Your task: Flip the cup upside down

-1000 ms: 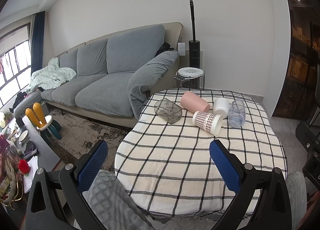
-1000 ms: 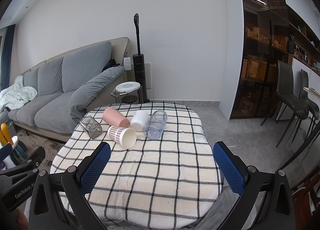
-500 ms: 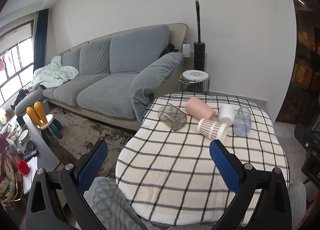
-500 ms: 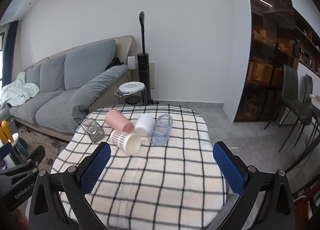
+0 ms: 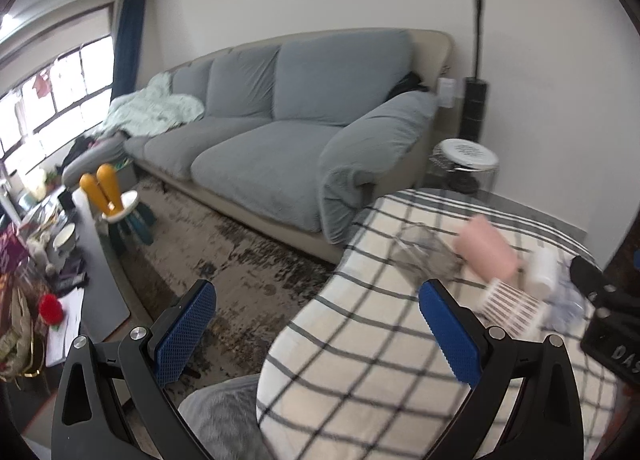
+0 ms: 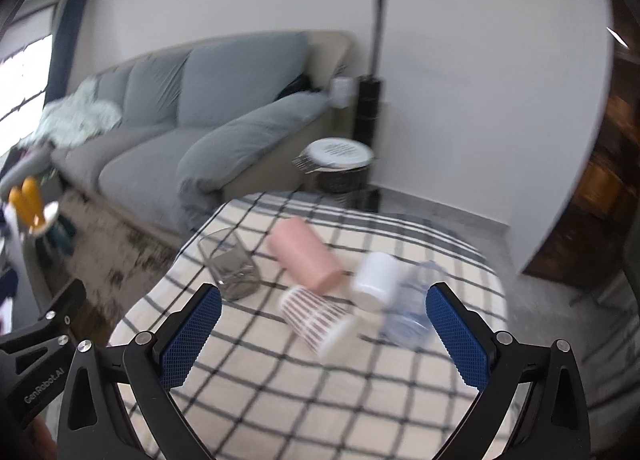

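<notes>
Several cups lie on their sides on a checked tablecloth (image 6: 360, 388): a smoky clear glass (image 6: 232, 264), a pink cup (image 6: 306, 256), a patterned paper cup (image 6: 316, 318), a white cup (image 6: 376, 274) and a clear bluish cup (image 6: 412, 308). My right gripper (image 6: 320, 336) is open and empty, just in front of the paper cup. My left gripper (image 5: 320, 332) is open and empty, over the table's left edge; the pink cup (image 5: 486, 256) and paper cup (image 5: 512, 310) lie to its right. The views are blurred.
A grey sofa (image 5: 280, 128) stands behind the table on the left. A wire basket with a white lid (image 6: 338, 164) and a black stick vacuum (image 6: 370, 100) stand by the wall. A low table with clutter (image 5: 48, 260) is at far left.
Both grippers have moved forward and swung left; the cups now sit closer in the right wrist view and at the right edge of the left wrist view. Both jaws stay open.
</notes>
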### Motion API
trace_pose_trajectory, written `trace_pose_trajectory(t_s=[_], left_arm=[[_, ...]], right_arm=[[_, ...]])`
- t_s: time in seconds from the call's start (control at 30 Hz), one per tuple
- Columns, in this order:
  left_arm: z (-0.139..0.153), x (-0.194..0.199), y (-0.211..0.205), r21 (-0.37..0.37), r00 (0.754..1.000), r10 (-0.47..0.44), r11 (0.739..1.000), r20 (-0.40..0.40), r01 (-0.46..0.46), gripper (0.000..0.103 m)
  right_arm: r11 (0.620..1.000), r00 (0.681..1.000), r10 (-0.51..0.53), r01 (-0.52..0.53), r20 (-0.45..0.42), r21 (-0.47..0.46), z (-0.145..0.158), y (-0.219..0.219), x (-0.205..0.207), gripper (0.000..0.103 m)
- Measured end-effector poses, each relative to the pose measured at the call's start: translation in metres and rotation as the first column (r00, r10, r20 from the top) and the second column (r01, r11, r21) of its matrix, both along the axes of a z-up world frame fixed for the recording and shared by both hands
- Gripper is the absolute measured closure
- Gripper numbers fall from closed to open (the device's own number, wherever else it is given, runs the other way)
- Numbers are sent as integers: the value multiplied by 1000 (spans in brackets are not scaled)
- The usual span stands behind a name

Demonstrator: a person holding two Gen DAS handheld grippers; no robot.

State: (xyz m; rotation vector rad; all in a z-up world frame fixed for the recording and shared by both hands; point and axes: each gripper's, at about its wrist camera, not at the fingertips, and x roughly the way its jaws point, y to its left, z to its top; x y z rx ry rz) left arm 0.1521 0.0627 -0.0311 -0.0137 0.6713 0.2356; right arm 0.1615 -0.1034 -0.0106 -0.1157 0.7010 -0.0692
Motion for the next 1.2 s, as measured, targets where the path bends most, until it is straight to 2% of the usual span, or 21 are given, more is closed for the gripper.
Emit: trace_pose_trajectory(t_s=[0.13,0.23,0.47,0.73,0.83,0.93,0.97,1.0,1.2], left_arm=[[-23,32,16,-13,997,72,997,-25,-72,0],[-40,52,26,-29,993,112,993,-50,-113,0],[-72,92,41,-23,984,146,989,-106,-149,0],[-98,114,37,-13,979,111,993,-169,-114,0],[-103,118,38,-18,977,105,994,-183,-110,0],[-105,120,41,-26,976,105,993,-189,-112,0],[-106,121,42,-29,976,106,993,-191,-113,0],[-107,121,43,-30,975,106,993,-193,-114,0],[-103,117,45,-33,975,98,994,-198,-106,0]], right_arm=[[994,991,104,-107,-84,-34,-27,26,56,1],[981,971,180,-190,-158,-49,-51,46,97,1],[964,929,252,-266,-270,-18,-98,69,158,1],[959,896,268,-283,-355,9,-134,79,193,4],[956,880,280,-294,-384,24,-141,82,201,10],[949,862,296,-316,-411,21,-146,88,205,20],[946,857,305,-322,-416,31,-148,89,206,30],[944,846,314,-327,-430,46,-151,90,208,34],[945,854,314,-322,-414,51,-145,91,198,35]])
